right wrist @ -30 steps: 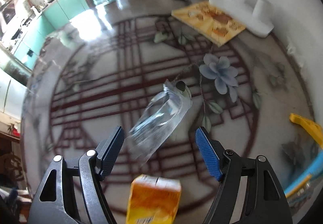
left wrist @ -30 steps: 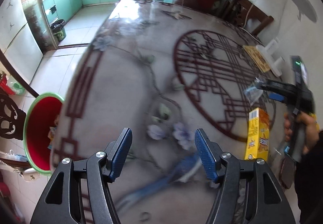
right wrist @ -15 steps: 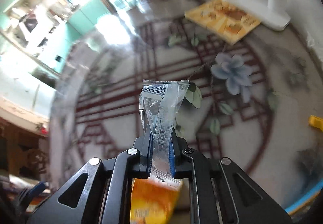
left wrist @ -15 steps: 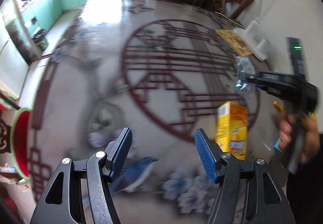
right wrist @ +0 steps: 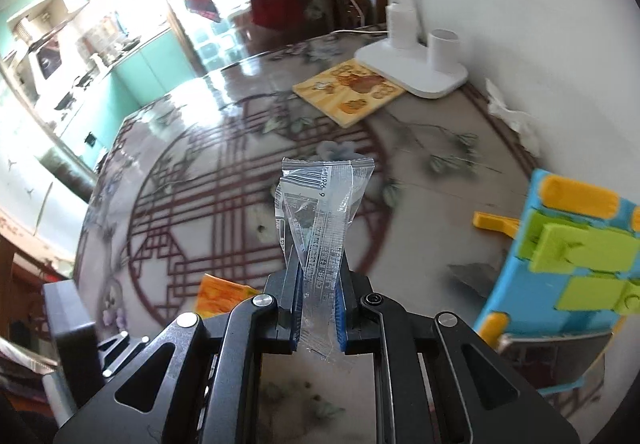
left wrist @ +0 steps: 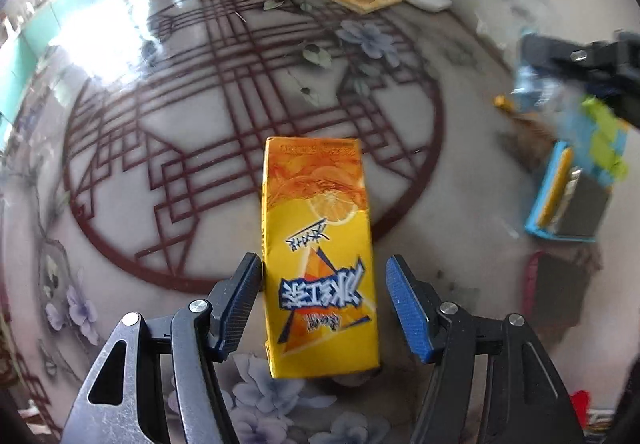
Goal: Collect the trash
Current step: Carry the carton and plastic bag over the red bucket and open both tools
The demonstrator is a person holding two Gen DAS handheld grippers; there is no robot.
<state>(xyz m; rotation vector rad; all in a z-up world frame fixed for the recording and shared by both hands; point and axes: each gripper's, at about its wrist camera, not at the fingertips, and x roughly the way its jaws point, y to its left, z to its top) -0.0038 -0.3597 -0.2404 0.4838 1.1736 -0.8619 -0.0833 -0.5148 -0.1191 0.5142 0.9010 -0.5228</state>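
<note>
Clear wrapper, lower end behind jaws

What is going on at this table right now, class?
A person is clearing trash with two handheld grippers. The right gripper is shut on a clear plastic wrapper, held up off the patterned table. The left gripper is open and straddles an upright yellow drink carton; its left pad looks close against the carton, the right pad stands clear. Toys, a picture book and a crumpled tissue sit nearby.
</note>
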